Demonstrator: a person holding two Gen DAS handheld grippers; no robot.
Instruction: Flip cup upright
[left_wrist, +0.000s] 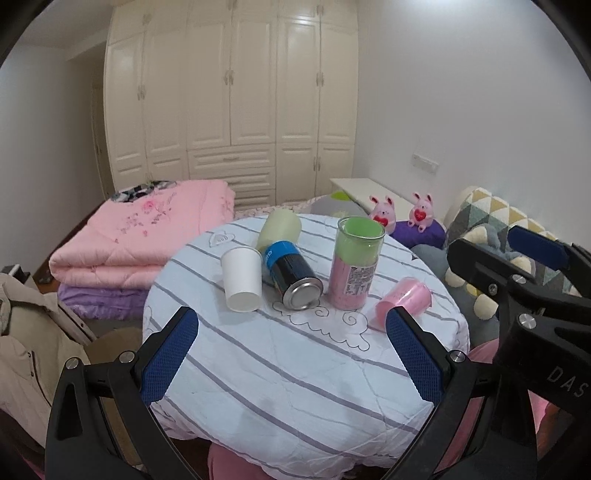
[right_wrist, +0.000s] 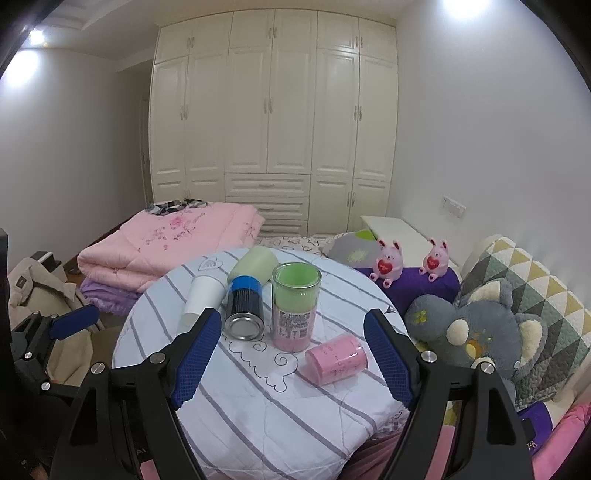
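Pink cup (right_wrist: 337, 363) on its side on the round table (right_wrist: 258, 417), just ahead between right gripper (right_wrist: 295, 363) spread fingers, axis crosswise; left gripper (left_wrist: 291, 356) also spread, farther

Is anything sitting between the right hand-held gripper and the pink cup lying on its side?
Nothing visible. The right hand-held gripper is open, and only bare striped tablecloth lies between it and the pink cup. The tall clear container stands just behind the cup.
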